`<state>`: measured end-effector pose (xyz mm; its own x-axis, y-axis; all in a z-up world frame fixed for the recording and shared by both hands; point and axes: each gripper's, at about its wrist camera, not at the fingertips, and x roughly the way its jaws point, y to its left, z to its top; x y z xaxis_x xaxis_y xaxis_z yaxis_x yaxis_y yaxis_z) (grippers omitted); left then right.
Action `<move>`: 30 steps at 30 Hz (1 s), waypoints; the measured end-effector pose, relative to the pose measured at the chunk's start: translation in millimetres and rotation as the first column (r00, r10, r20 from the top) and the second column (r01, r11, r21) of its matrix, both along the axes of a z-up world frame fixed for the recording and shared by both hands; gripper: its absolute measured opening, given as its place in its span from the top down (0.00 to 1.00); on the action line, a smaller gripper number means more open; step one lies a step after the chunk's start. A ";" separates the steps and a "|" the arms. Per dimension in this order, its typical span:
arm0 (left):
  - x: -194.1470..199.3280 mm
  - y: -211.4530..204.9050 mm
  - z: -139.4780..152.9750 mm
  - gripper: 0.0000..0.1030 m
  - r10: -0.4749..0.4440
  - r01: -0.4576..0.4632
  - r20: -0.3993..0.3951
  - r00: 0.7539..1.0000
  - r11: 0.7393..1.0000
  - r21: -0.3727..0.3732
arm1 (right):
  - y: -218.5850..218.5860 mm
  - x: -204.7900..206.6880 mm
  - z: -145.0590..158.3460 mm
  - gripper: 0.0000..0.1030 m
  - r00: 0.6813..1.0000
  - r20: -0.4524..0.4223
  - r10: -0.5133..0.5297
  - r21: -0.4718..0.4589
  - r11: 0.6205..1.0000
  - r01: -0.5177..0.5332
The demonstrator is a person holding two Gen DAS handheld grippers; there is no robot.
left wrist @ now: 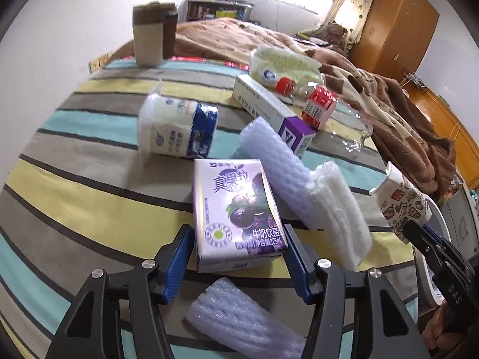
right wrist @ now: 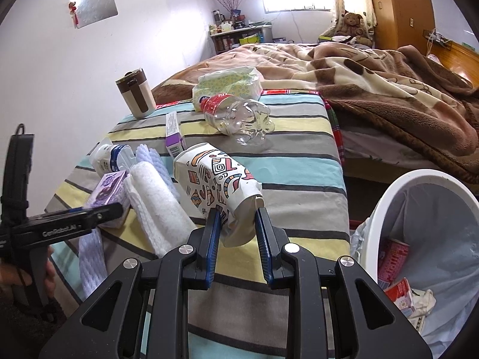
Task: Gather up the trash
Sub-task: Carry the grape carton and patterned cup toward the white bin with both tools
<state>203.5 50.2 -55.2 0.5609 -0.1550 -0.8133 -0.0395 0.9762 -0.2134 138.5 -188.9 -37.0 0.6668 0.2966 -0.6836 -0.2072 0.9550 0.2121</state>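
Note:
A purple milk-drink carton [left wrist: 236,203] lies tilted on the striped tablecloth between the blue pads of my left gripper [left wrist: 238,233], which is shut on its lower end. The right wrist view shows that carton [right wrist: 109,188] at the left, with the left gripper [right wrist: 113,209] on it. My right gripper [right wrist: 238,211] is shut on the crushed base of a patterned paper cup [right wrist: 215,179], held above the table's near edge. The cup [left wrist: 401,203] also appears at the right of the left wrist view. A white lined trash bin [right wrist: 386,197] stands low at the right, with red cartons inside.
On the table lie an empty plastic bottle [right wrist: 239,116], a purple-ended box [left wrist: 269,104], a blue tissue pack [left wrist: 176,125], foam nets [left wrist: 269,161], a white foam sleeve [left wrist: 338,209] and a yellow tissue pack [left wrist: 281,65]. A brown tumbler [left wrist: 149,36] stands at the back. A bed lies beyond.

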 end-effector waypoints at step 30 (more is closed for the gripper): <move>-26.7 -27.7 46.7 0.44 -0.044 0.042 0.153 0.987 0.999 0.016 | -24.5 -25.9 19.7 0.76 0.994 0.073 -0.077 0.055 0.996 0.073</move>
<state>176.8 22.5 -8.5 0.6719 -0.1725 -0.7203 0.0352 0.9788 -0.2016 112.6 -213.4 -17.3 0.7376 0.2775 -0.6156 -0.1526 0.9566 0.2483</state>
